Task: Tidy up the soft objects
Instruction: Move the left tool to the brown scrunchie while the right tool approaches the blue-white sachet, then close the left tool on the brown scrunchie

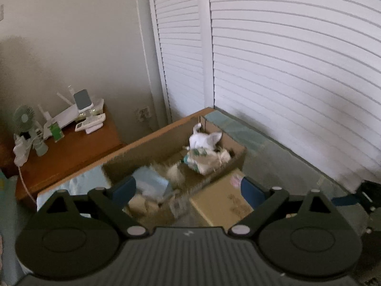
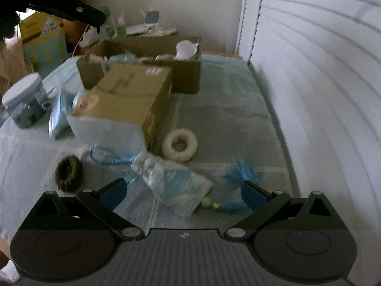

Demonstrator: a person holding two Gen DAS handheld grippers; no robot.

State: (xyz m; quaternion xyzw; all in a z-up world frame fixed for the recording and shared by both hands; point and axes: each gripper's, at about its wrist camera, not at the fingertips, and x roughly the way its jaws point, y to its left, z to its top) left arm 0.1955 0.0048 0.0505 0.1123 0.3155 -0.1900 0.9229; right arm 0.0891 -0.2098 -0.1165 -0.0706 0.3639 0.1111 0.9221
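With your right claw (image 2: 183, 194) spread wide and empty, take the crinkly clear pouch (image 2: 175, 183) lying at 12 o'clock just ahead on the surface (image 2: 226, 119) by its bunched, light, slippery middle.

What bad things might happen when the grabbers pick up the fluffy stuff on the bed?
The clear plastic bag looks slippery and might slide out of the open right gripper. The blue string with beads trails loosely and may snag. The open box already holds toys near its rim, so something might tumble out.
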